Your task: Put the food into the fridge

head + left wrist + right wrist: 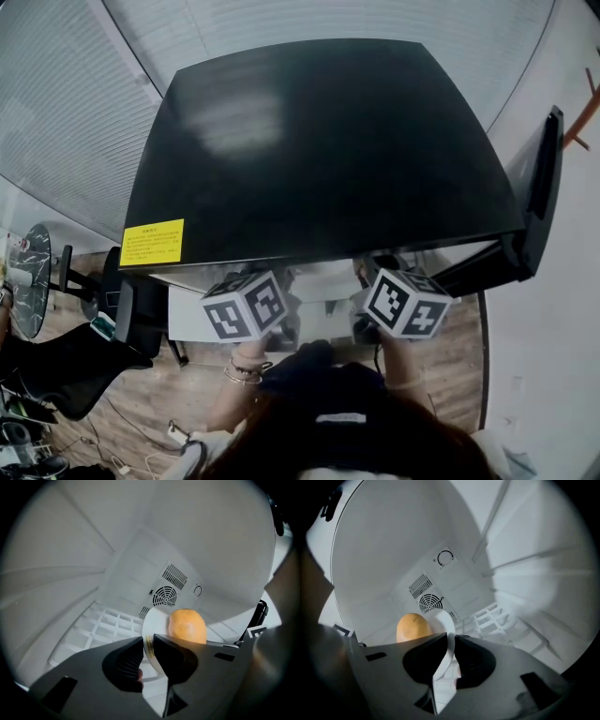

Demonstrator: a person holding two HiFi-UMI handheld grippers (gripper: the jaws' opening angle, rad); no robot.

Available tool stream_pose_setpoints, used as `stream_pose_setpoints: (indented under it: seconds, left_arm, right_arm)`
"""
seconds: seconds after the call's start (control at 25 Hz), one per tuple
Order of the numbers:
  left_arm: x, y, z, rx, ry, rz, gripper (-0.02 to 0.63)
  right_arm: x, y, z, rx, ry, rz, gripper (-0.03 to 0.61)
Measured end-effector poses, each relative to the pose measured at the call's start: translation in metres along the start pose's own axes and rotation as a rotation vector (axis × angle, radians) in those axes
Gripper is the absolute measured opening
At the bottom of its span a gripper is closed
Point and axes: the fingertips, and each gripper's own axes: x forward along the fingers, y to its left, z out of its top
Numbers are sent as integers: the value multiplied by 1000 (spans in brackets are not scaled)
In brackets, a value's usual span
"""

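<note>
The plate (152, 620) is being clamped at opposite rims by the left tool (148, 637) and right tool (451, 635), seemingly so the orange food (187, 626) is being kept steady inside the fridge (328, 141), over its grid shelf (105, 625).

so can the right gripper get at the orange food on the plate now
Probably not yet: the right gripper is shut on the white plate, as is the left gripper. The orange food sits close by, but reaching it means letting go first.
</note>
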Motion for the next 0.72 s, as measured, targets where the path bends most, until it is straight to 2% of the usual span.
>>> stream_pose_setpoints:
  seconds: [0.28,0.72]
  left_arm:
    - [2,0,-6,91,9,64,81]
    - [1,2,-6,112,18,88,84]
  right_arm:
    - [-1,-4,-1,-46,14,-31,58]
    - [1,-4,-4,-120,47,-71,66]
